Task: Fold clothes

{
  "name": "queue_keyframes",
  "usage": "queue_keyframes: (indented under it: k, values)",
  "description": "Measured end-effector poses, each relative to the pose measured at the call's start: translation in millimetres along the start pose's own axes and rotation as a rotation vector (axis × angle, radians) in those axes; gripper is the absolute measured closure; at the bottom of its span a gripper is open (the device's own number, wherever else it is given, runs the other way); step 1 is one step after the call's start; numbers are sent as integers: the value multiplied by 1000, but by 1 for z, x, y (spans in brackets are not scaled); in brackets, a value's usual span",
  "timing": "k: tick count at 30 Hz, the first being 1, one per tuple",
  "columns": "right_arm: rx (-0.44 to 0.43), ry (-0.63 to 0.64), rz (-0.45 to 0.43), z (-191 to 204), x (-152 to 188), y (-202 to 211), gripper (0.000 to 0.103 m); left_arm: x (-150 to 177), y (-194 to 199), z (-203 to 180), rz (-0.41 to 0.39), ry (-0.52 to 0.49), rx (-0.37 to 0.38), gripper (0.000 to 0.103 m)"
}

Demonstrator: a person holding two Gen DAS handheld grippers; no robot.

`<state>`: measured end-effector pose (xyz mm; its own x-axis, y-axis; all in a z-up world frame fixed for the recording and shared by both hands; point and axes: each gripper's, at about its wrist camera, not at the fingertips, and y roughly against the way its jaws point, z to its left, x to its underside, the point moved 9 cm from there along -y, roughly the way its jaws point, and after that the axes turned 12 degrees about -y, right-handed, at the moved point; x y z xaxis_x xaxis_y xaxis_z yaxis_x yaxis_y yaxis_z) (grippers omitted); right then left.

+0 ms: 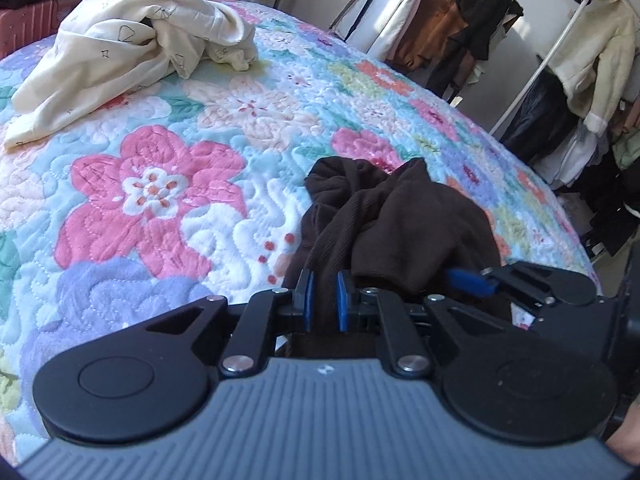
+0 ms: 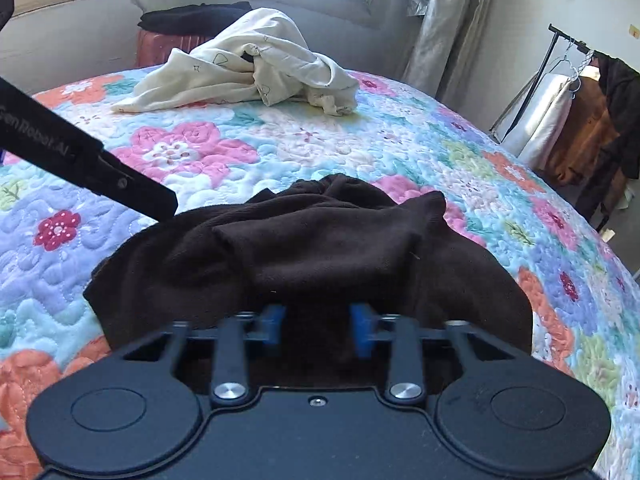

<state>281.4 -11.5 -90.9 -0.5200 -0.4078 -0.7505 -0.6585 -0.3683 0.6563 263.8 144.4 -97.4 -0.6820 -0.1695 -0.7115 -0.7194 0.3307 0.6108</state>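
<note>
A dark brown knit garment (image 2: 312,256) lies bunched in a loose heap on the bed, over a flowered quilt (image 1: 168,200) of pink, blue and orange blooms. Both grippers are at the near edge of this heap. The left gripper (image 1: 324,296) has its blue-padded fingers (image 1: 305,294) drawn close together with a fold of the brown cloth pinched between them. The right gripper (image 2: 318,326) has its blue fingers (image 2: 362,328) set wider, with brown cloth filling the gap; whether they press on it or merely straddle it I cannot tell. In the left wrist view the right gripper shows just beside the heap's right edge, one blue finger pushed into the fabric. Beyond the brown garment, well apart toward the far side of the quilt, sits a crumpled cream garment (image 2: 256,68) with small printed outlines. Past the quilt, to the right of the brown heap, a clothes rack (image 1: 452,20) holds hanging coats.
</note>
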Motion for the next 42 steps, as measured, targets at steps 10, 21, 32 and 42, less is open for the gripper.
queue_keyframes:
  k: [10, 21, 32, 42]
  values:
    - [-110, -149, -18, -8, -16, 24, 98, 5, -19, -9, -4, 183, 244, 89]
    - [-51, -141, 4, -4, 1, 31, 54, 4, -24, -12, -16, 191, 257, 80]
    - [-13, -218, -22, -24, 11, 30, 94, 4, -26, -19, 8, 141, 259, 80]
    - [-108, -203, -159, -7, -9, 75, 94, 8, -27, -52, 5, 224, 540, 80]
